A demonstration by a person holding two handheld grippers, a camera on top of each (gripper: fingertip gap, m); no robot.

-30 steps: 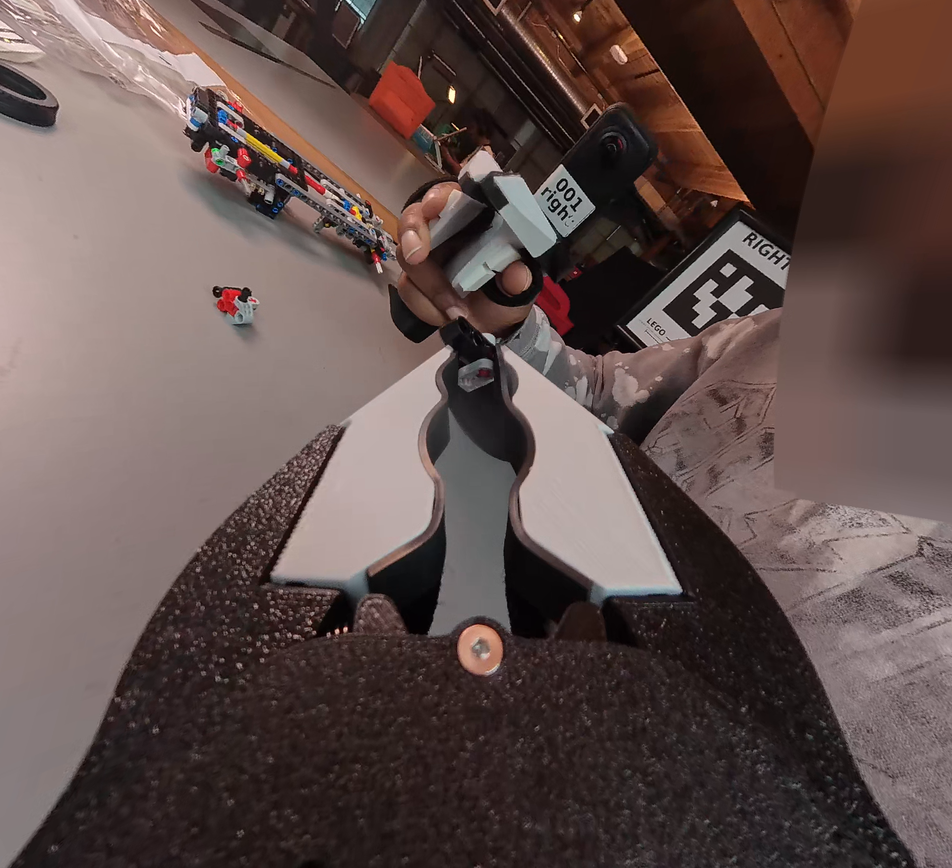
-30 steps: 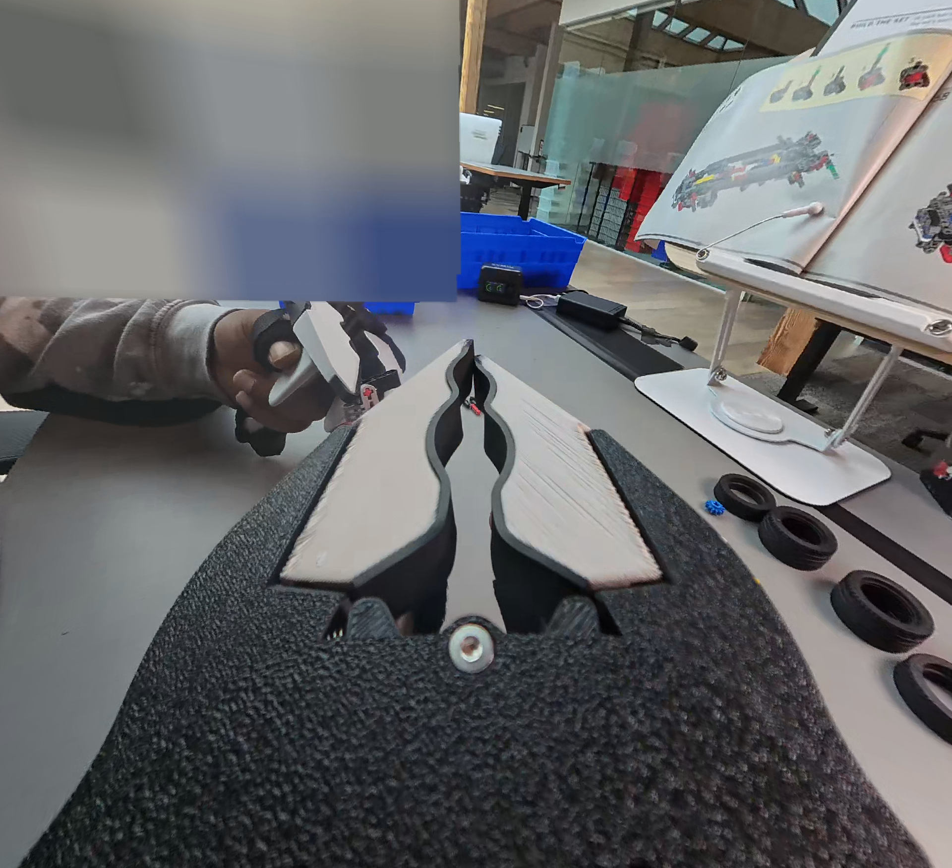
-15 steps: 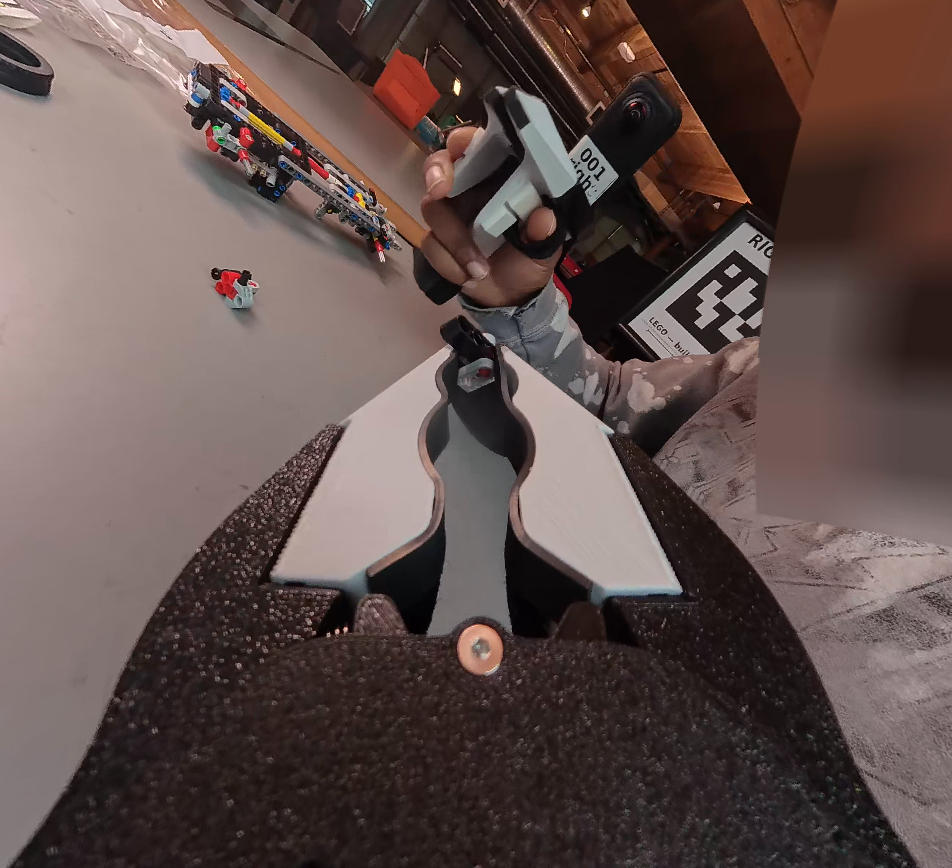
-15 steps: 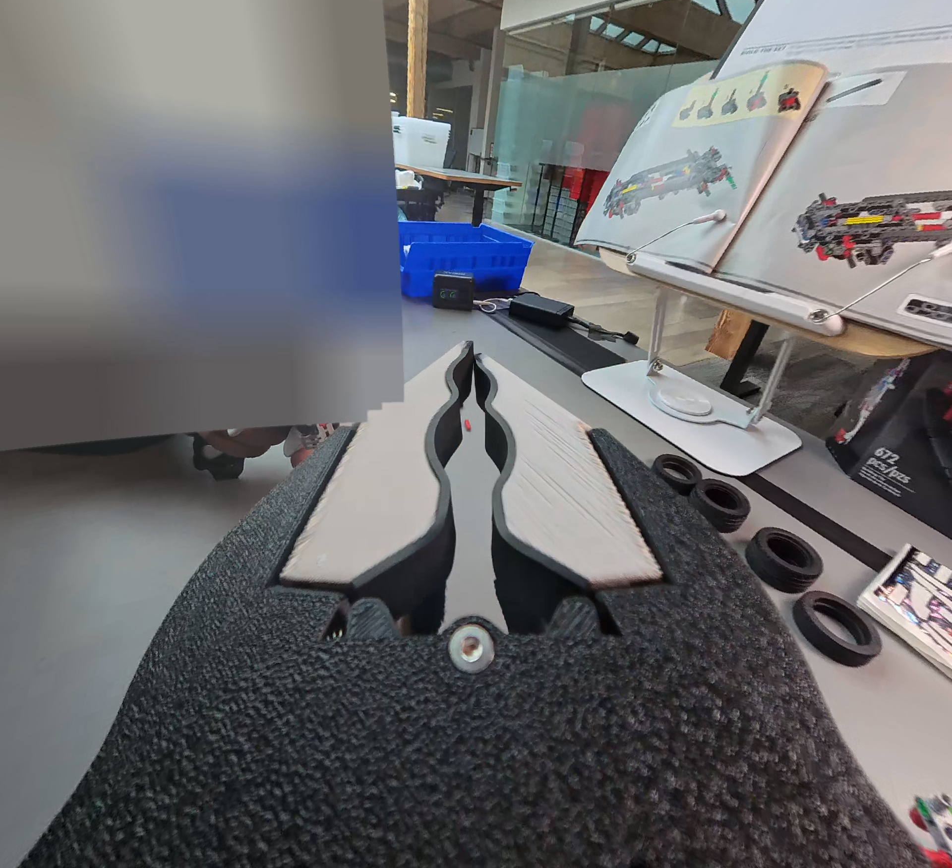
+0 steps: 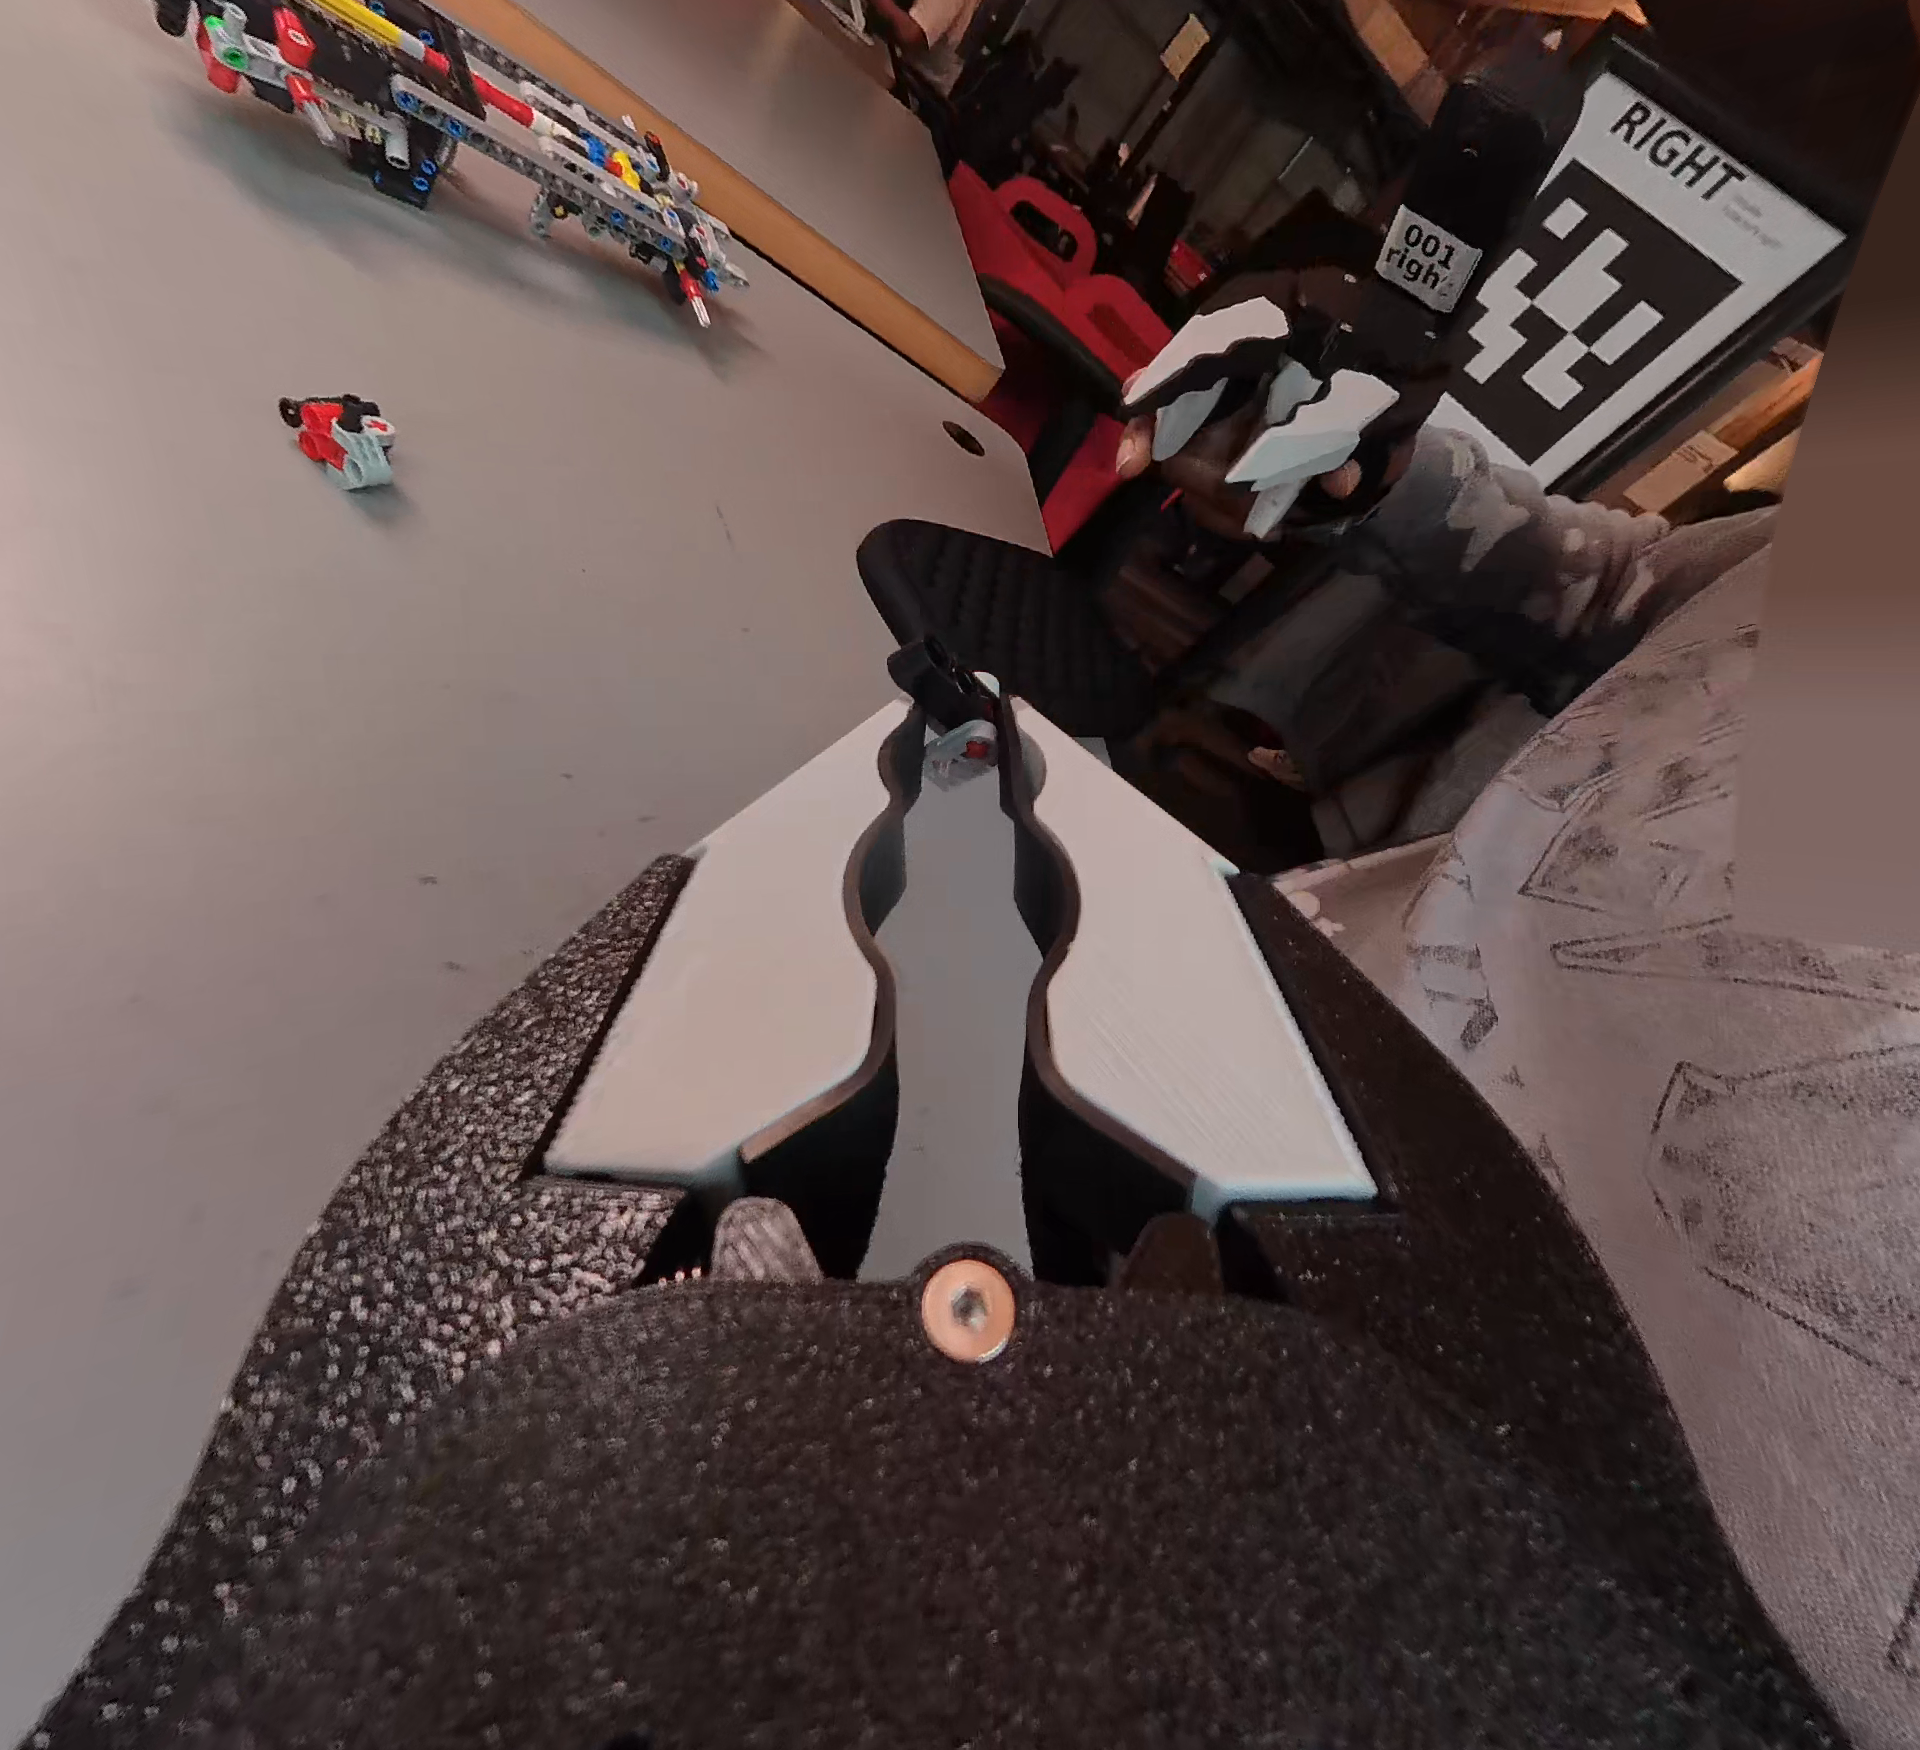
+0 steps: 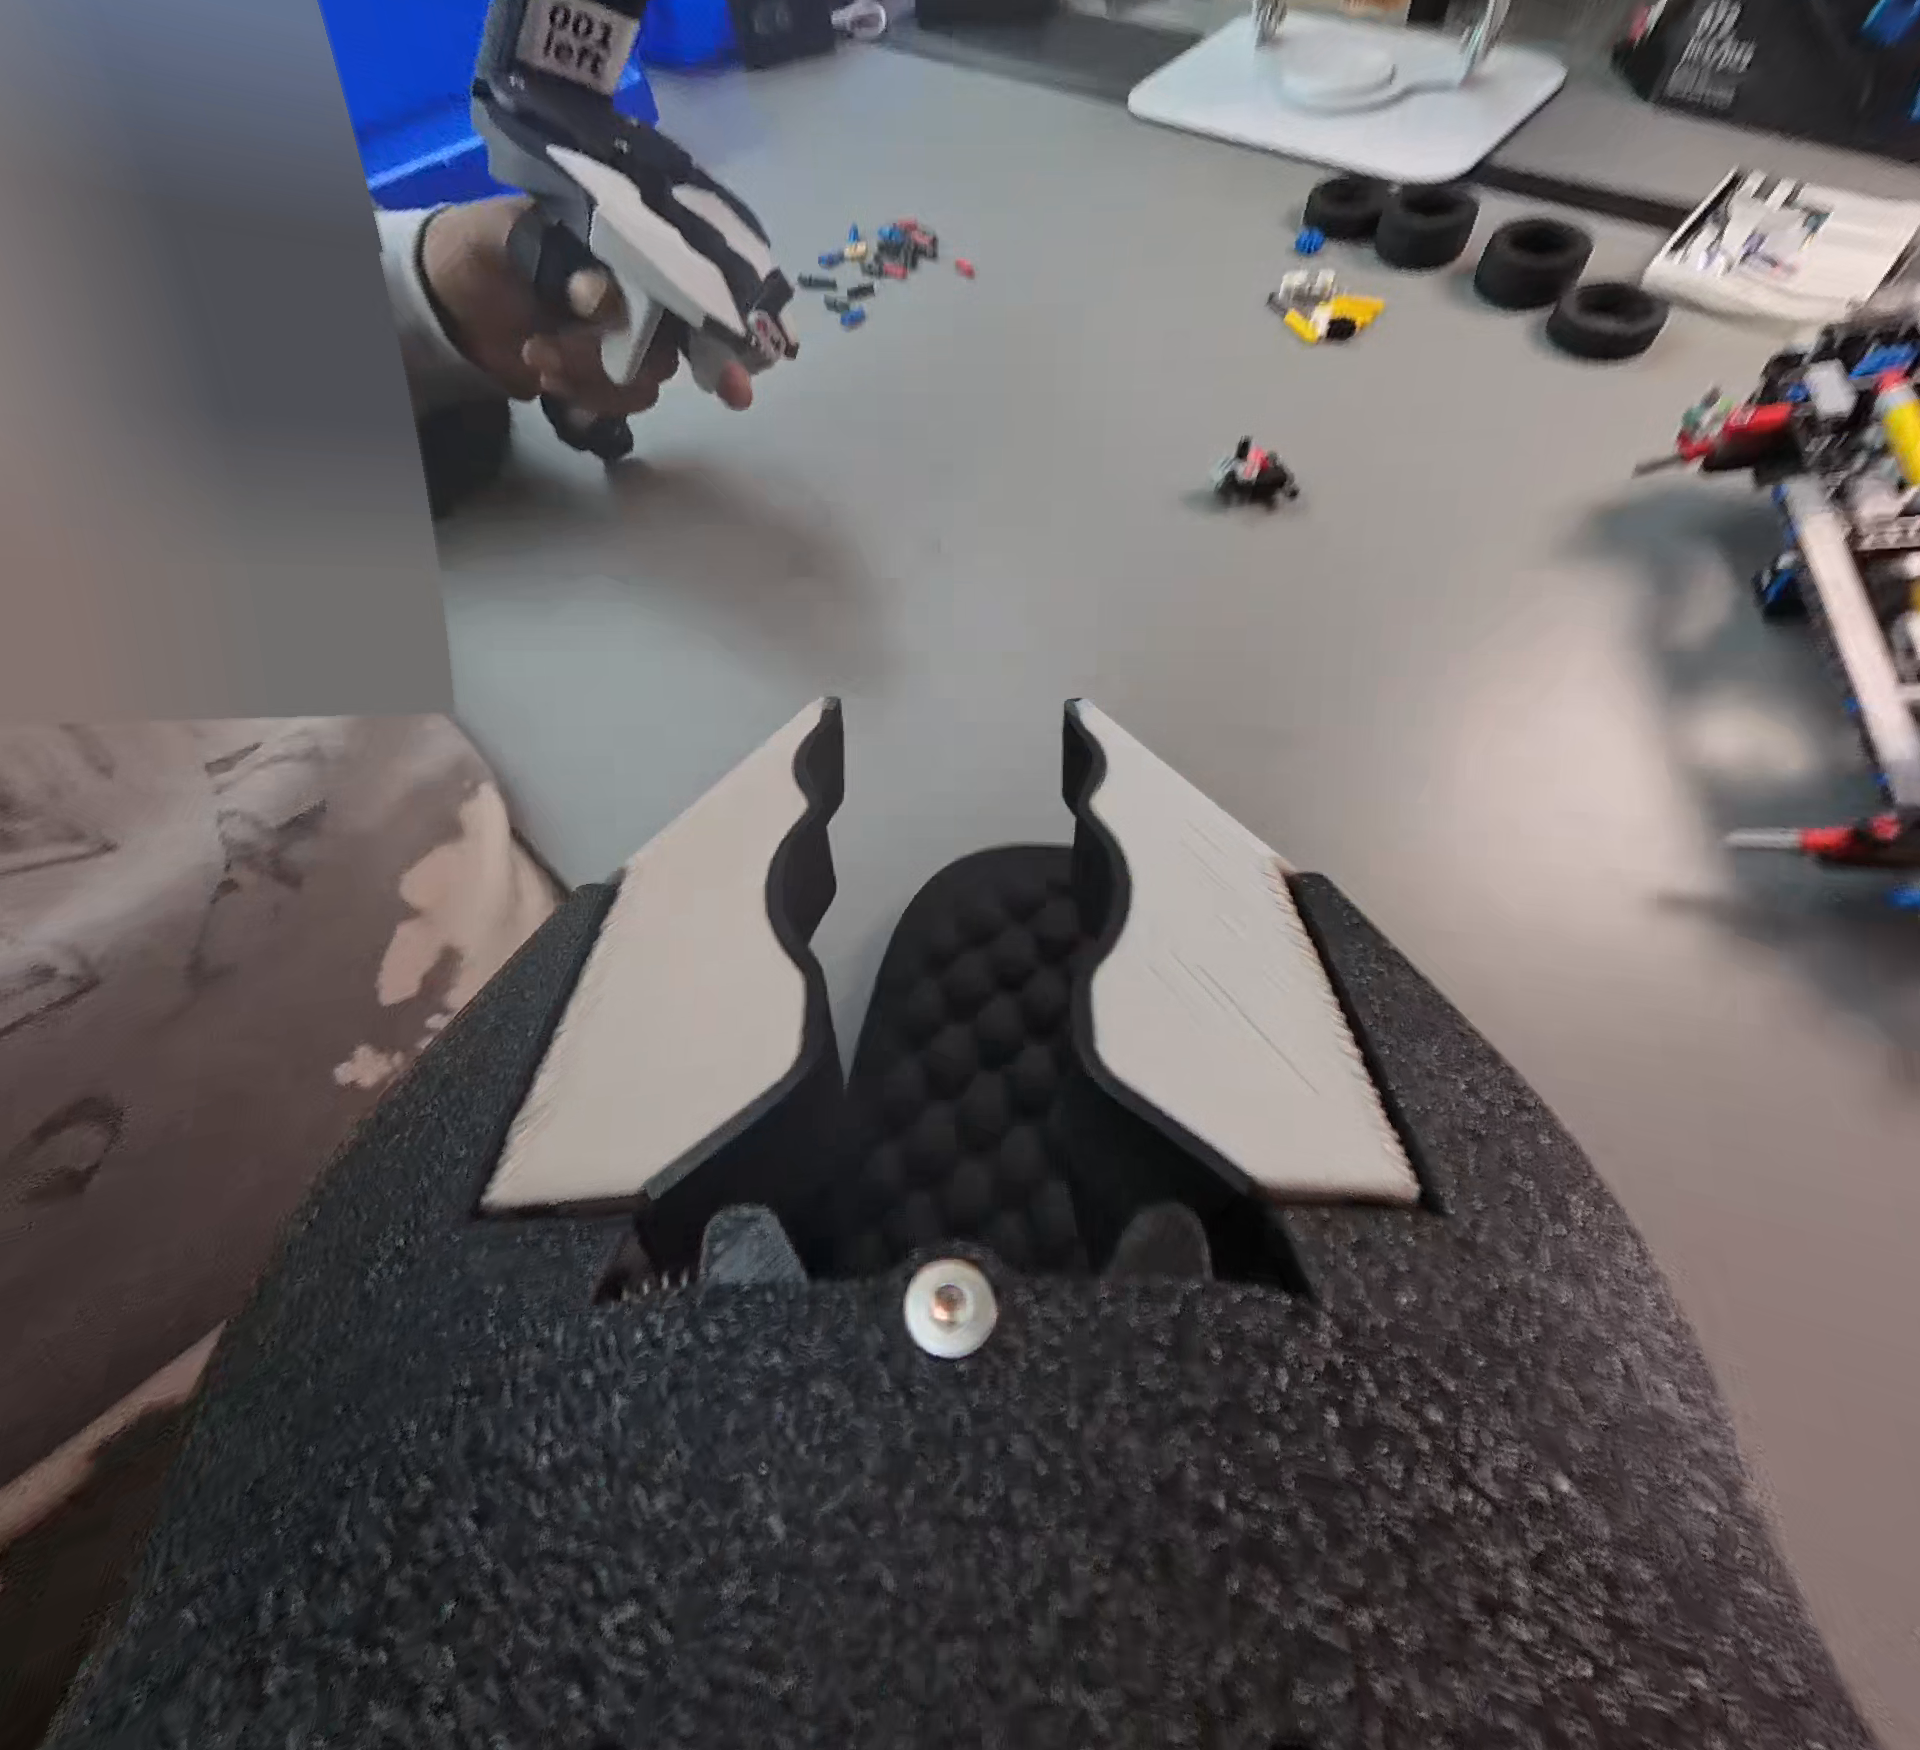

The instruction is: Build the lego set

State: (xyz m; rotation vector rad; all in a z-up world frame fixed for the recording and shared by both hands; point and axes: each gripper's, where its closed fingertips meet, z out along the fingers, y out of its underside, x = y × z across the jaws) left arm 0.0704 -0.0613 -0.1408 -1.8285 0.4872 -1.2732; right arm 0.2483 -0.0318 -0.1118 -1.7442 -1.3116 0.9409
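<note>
The left gripper [image 5: 951, 724] is pinching a small piece [image 5: 951, 708] at frame centre by its tip; it could slip. The right gripper [image 6: 951, 744] is hanging spread, empty; the car frame [image 5: 416, 79] is lying upper left.

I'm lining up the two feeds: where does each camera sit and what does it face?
Left wrist view: on the left gripper, shut on a small lego piece; faces along the table toward the right gripper.
Right wrist view: on the right gripper, jaws open; faces down over the table.
Shared: lego chassis, small red-grey assembly.
</note>
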